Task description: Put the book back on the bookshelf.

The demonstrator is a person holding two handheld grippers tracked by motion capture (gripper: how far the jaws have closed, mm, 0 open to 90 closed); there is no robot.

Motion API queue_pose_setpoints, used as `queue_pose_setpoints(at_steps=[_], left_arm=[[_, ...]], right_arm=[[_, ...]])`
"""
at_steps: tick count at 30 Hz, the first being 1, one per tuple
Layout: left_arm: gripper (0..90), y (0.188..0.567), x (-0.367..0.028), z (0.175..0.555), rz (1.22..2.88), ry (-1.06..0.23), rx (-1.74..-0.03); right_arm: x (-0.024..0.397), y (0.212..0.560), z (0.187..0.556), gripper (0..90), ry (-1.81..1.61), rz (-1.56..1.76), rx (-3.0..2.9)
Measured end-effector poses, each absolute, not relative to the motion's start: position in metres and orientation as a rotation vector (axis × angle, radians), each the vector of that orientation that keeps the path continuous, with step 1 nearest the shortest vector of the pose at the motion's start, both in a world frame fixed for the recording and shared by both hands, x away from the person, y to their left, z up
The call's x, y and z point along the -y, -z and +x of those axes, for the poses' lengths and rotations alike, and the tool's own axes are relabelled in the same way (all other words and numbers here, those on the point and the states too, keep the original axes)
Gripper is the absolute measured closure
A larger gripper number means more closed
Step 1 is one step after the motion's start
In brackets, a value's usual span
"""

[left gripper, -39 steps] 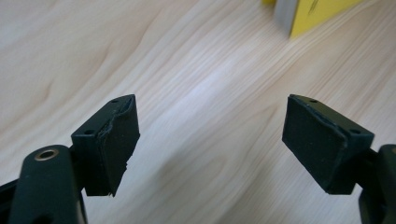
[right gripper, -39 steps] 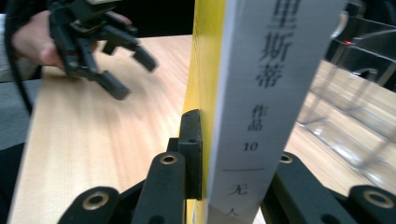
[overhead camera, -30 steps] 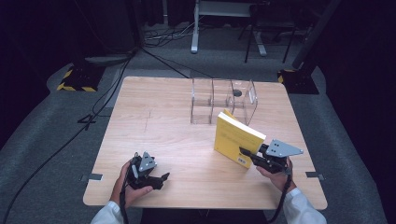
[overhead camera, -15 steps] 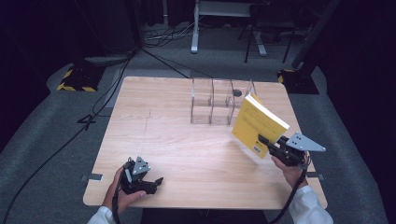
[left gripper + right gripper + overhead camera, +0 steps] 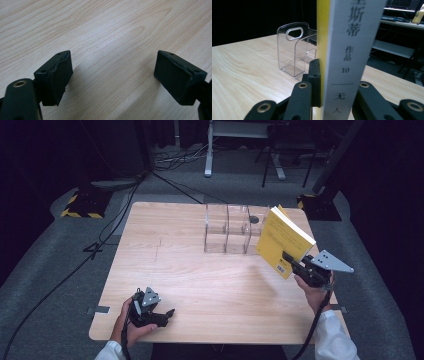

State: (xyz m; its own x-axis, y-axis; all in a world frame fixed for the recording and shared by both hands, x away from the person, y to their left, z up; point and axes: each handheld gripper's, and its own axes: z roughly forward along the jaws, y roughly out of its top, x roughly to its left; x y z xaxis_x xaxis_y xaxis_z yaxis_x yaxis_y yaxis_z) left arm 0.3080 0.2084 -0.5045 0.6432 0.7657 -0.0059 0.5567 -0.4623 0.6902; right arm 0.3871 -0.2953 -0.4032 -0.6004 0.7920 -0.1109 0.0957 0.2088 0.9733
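A yellow book (image 5: 284, 240) with a white spine (image 5: 352, 50) hangs tilted in the air at the table's right side, just in front of a clear plastic file rack (image 5: 232, 228). My right gripper (image 5: 291, 261) is shut on the book's lower end, one jaw on each cover. In the right gripper view the rack (image 5: 295, 47) stands behind and to the left of the book. My left gripper (image 5: 167, 314) rests low at the table's front left corner, open, with bare wood between its pads (image 5: 57, 77).
The wooden table (image 5: 175, 270) is ringed by grey floor. Black cables (image 5: 100, 245) trail off to the left. A yellow-striped stand base (image 5: 82, 205) sits at the far left and another dark base (image 5: 320, 205) at the far right. Metal frame legs (image 5: 210, 150) stand behind the table.
My right gripper has carried the book up and to the right, toward the rack's right end, tilting it more. The left hand has stayed at the front left corner.
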Motion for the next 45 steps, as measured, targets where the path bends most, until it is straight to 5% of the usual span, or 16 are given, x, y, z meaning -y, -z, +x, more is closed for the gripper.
queue_pose_setpoints(at_steps=[45], left_arm=[[16.0,0.504,-0.208,0.307,2.197,-0.401,-1.017]], right_arm=[[0.239,0.369,0.471,76.7,-1.272,0.952,-1.783]])
